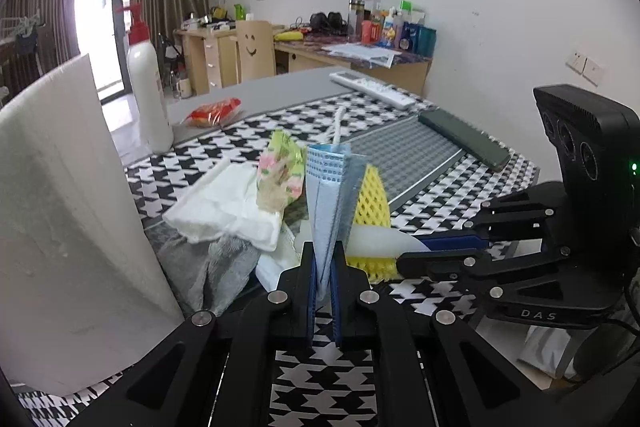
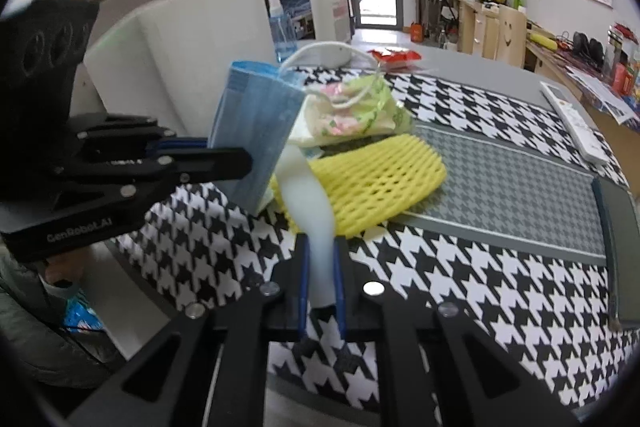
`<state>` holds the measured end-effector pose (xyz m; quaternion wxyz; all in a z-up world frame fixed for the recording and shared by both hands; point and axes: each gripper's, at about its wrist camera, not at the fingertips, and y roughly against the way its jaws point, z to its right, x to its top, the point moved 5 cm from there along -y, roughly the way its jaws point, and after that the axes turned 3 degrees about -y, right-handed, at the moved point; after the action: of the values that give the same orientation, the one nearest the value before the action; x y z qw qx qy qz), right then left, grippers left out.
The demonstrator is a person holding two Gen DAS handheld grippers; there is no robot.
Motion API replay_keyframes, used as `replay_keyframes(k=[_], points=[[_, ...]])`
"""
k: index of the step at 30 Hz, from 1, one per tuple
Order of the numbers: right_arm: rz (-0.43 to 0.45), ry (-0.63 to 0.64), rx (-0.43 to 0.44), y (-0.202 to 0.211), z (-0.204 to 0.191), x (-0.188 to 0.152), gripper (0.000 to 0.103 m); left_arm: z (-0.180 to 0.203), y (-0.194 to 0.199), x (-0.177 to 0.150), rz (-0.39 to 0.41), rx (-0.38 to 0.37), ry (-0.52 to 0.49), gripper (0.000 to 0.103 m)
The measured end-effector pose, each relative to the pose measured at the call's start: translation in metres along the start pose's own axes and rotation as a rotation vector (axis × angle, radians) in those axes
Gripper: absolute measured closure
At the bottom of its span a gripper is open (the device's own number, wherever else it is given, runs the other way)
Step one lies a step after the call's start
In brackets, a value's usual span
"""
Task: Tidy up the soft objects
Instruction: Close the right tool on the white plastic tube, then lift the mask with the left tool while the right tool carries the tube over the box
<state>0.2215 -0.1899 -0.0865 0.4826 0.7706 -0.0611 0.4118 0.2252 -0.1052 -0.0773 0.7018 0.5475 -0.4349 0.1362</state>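
Two grippers are showing: the left gripper (image 1: 324,267) and the right gripper (image 2: 322,267). One blue face mask (image 2: 256,131) is standing upright. One yellow foam net (image 2: 376,183) is lying on the table. One white foam strip (image 2: 308,203) is curving beside it. One floral packet (image 2: 356,107) is resting behind. One white cloth (image 1: 224,211) and one grey cloth (image 1: 216,267) are lying together. One pump bottle (image 1: 148,83), one red snack bag (image 1: 214,111), one remote control (image 1: 372,89) and one white foam box (image 1: 68,227) are sitting around them.
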Motion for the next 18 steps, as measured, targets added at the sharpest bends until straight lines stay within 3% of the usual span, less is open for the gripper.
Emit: replay_keyframes(k=[14,18], points=[[0.109,-0.056,-0.034,0.040,0.001,0.007,0.089,0.011,0.041,0.021,0.115,0.016,-0.002,0.098],[0.134,-0.075,-0.050,0.049,0.003,0.009,0.089,0.006,0.047,0.027,0.128,-0.053,0.071,0.098]])
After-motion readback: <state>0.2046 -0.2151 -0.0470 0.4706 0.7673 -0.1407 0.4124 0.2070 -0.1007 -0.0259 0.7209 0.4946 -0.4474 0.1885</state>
